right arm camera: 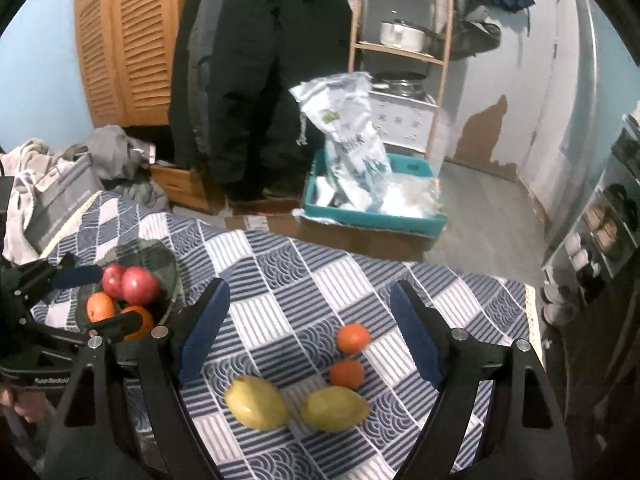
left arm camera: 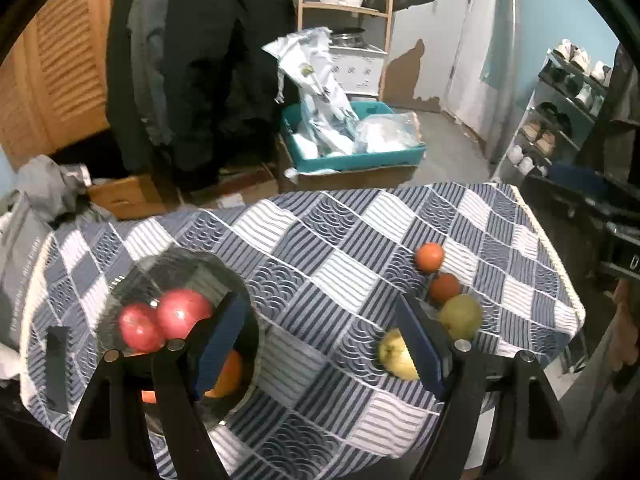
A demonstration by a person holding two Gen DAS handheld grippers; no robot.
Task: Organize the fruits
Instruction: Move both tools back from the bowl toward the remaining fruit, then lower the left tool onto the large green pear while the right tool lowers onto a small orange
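fruit split between bowl and cloth

meanwhile, both tools are spread wide with nothing between their blue pads. the left gripper [left arm camera: 320,344] hovers over the near edge of the glass bowl [left arm camera: 224,272], which sits at the left end of the blue-and-white checked tablecloth [left arm camera: 320,248]. two red apples [left arm camera: 168,318] lie touching at the far side of the bowl, and two oranges [right arm camera: 118,314] lie at its near side. the right gripper [right arm camera: 310,330] hangs above the loose fruit on the right half of the cloth: two small tangerines [right arm camera: 350,356], one just nearer than the other, and nearer still two yellow-green fruits [right arm camera: 296,406], possibly mangoes or lemons, though the blur makes that hard to settle. those two lie side by side, seemingly just touching. the left tool [right arm camera: 60,280] also shows at the left edge of the right view, beside the bowl.
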